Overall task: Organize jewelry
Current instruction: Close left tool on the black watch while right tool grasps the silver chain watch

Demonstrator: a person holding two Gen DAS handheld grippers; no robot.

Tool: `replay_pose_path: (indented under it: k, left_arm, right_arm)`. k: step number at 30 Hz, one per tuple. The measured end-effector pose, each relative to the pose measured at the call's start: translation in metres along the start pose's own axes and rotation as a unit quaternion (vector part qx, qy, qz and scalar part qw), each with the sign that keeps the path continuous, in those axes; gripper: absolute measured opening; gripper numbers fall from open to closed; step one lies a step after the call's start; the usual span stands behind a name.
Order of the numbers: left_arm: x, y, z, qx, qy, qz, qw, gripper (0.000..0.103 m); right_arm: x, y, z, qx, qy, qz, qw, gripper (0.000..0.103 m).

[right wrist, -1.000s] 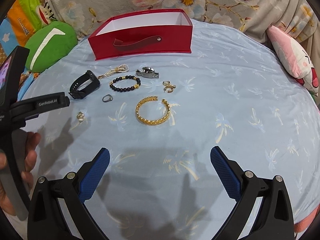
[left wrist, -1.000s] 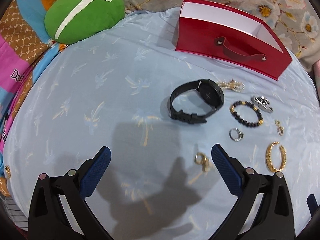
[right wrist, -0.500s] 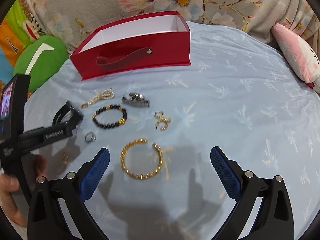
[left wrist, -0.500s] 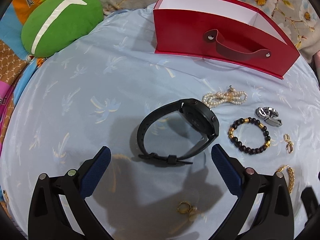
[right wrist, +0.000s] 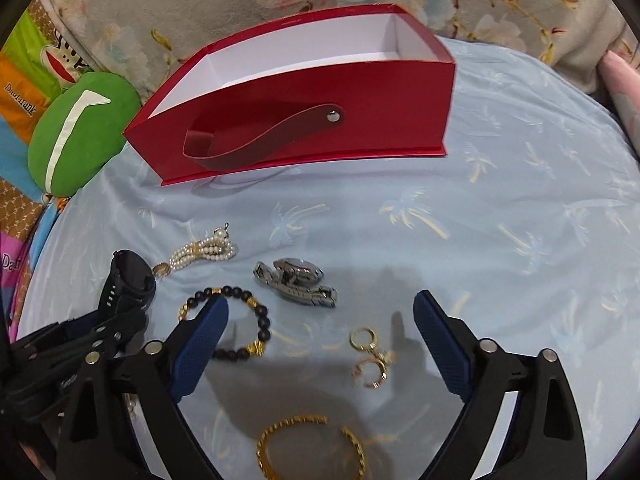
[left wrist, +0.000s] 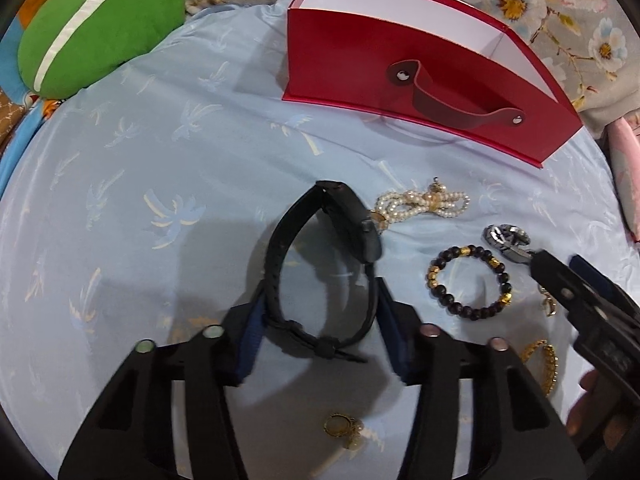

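Observation:
My left gripper (left wrist: 322, 334) has closed on the strap of the black watch (left wrist: 340, 224), which stands on the light blue cloth; it also shows in the right wrist view (right wrist: 128, 280). My right gripper (right wrist: 320, 320) is open and empty above the gold earrings (right wrist: 370, 354), the silver watch (right wrist: 296, 280) and the black bead bracelet (right wrist: 240, 320). A gold chain bracelet (right wrist: 308, 444) lies between its arms. The pearl bracelet (left wrist: 424, 202) lies behind the black watch. The open red box (left wrist: 408, 68) stands at the back.
A green cushion (left wrist: 92, 24) lies at the back left. A gold ring (left wrist: 340, 426) lies under the left gripper. A pink pillow (right wrist: 624, 92) is at the far right. Floral fabric (right wrist: 224, 0) rises behind the red box (right wrist: 304, 120).
The left gripper moved forward and closed its fingers onto the black watch's strap. The right gripper moved forward and left over the jewelry, staying open.

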State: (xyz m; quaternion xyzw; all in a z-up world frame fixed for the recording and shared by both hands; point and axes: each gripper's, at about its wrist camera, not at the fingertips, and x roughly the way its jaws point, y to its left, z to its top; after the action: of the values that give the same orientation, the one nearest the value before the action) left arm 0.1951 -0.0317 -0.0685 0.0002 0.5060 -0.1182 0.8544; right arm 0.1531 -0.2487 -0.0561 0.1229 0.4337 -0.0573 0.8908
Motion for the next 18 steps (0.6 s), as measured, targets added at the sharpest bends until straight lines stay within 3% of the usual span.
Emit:
replay_pose_path:
  k: [5, 9, 12, 14, 18]
  left_arm:
    - [-0.006, -0.002, 0.000, 0.005, -0.005, -0.018, 0.9998, 0.034]
    - [-0.015, -0.002, 0.000, 0.008, -0.015, -0.030, 0.9994, 0.031]
    - [-0.023, -0.002, 0.001, 0.007, -0.025, -0.036, 0.9990, 0.030]
    - [-0.026, -0.002, 0.003, 0.006, -0.029, -0.037, 0.9989, 0.029]
    - [-0.032, -0.001, 0.005, 0.006, -0.038, -0.039, 0.9985, 0.028]
  right_arm:
    - [0.018, 0.004, 0.007, -0.006, 0.018, 0.015, 1.000, 0.063]
    - [0.026, 0.008, 0.009, -0.021, 0.020, 0.015, 0.999, 0.056]
    - [0.029, 0.010, 0.010, -0.030, 0.017, 0.013, 0.999, 0.045]
    - [0.029, 0.010, 0.011, -0.029, 0.018, 0.028, 0.999, 0.028]
    - [0.027, 0.012, 0.010, -0.037, 0.016, 0.032, 0.999, 0.016]
